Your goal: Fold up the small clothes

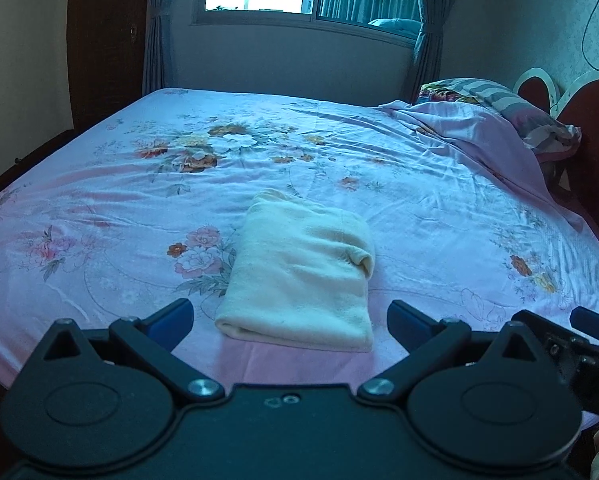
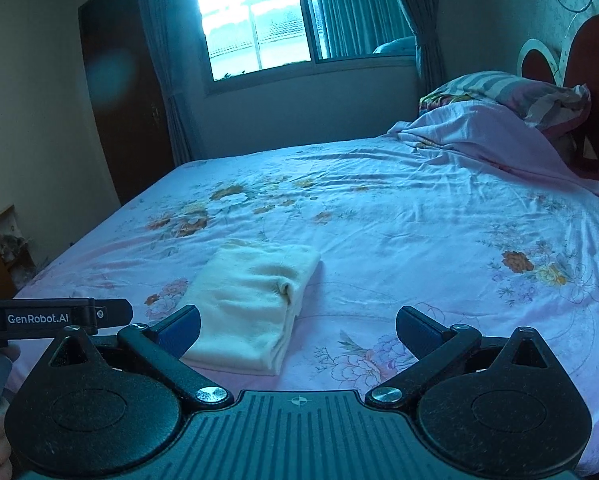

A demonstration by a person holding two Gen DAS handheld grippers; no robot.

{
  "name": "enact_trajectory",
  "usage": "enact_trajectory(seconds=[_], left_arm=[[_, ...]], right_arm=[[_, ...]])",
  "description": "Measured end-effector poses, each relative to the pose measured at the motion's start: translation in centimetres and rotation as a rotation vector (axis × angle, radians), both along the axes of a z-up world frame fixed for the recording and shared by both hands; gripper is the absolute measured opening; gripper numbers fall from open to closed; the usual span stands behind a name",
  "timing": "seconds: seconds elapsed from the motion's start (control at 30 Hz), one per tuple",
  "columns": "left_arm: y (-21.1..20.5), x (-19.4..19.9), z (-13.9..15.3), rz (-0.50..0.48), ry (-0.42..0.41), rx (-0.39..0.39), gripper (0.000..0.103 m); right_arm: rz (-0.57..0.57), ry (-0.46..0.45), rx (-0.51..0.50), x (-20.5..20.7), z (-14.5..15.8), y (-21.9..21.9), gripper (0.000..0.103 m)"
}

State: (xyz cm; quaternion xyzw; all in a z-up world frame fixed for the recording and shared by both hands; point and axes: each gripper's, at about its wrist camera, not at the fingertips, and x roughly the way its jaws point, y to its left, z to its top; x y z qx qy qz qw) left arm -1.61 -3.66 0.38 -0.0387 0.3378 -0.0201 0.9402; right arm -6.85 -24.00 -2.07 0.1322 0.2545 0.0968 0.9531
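Now, with the cream cloth (image 1: 299, 276) folded flat on the bed (image 1: 439, 200) and both the left tool (image 1: 290, 320) and right tool (image 2: 297, 330) open and empty, lift clear without snagging its edges.

Bed (image 1: 419, 184) near edge hidden behind gripper bodies; headboard (image 2: 591, 56) cropped.

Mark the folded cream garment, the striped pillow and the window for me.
Folded cream fleece garment (image 1: 299, 272): left wrist view, middle of its top layer.
Striped grey-and-pink pillow (image 2: 511, 88): right wrist view, its upper face.
Sliding glass window (image 2: 255, 20): right wrist view, bright left pane.
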Motion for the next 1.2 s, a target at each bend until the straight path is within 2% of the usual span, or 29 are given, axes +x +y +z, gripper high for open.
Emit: enact_trajectory(seconds=[0.33,1.2], left_arm=[[-0.9,-0.6,0.1,-0.009,-0.012,0.048,0.101],[-1.5,-0.2,-1.0,-0.029,0.03,0.078,0.101]], right_arm=[[0.007,-0.012,0.024,0.0,0.1,-0.4,0.103],[0.004,0.005,0.04,0.5,-0.7,-0.5,0.103]])
